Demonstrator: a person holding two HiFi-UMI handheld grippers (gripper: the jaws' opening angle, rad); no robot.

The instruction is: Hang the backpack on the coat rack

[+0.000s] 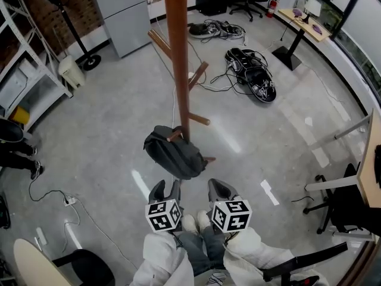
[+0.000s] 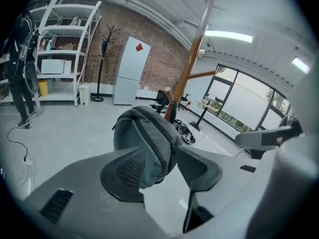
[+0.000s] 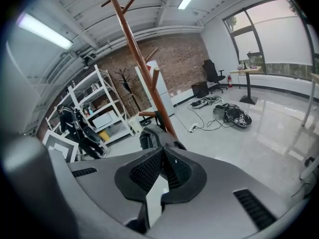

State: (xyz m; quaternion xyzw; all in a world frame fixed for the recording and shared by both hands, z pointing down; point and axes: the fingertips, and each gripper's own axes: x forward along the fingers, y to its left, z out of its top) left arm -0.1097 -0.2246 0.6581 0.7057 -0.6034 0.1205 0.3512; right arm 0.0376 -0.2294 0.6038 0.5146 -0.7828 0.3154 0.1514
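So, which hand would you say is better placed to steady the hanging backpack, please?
Probably left: the open left tongs face the dark grey fabric backpack on the brown wooden coat rack; the right tongs are shut.

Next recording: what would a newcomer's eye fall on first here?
First the tall brown coat rack in the middle of the floor, with a grey backpack hanging from one of its low pegs. Just below it in the head view are the left gripper, jaws apart and facing the backpack, and the right gripper, jaws together and empty. Beyond the rack, a black heap of cables lies on the floor.
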